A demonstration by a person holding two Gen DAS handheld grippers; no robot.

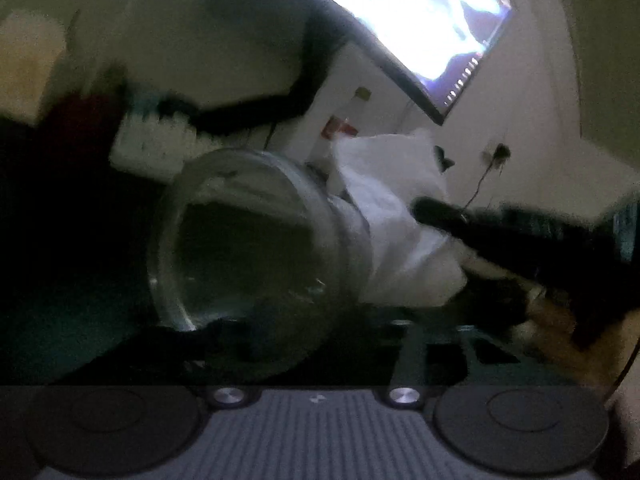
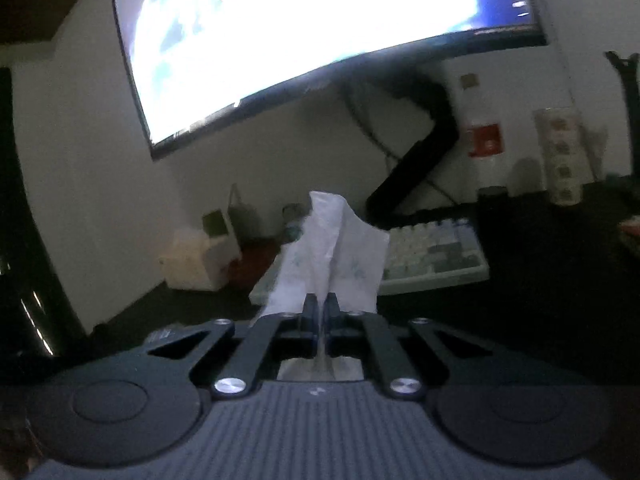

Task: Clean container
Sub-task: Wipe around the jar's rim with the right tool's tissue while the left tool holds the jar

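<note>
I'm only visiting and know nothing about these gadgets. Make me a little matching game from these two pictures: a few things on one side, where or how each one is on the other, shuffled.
Things:
1. glass jar
2. white tissue
3. monitor
4. keyboard

States or places:
A. lit up bright, mounted above the desk
B. lying flat on the dark desk, pale keys
C. tipped on its side, close to the left gripper's camera
D. pinched between the shut fingers of the right gripper

Pairs: 1-C, 2-D, 3-A, 4-B
</note>
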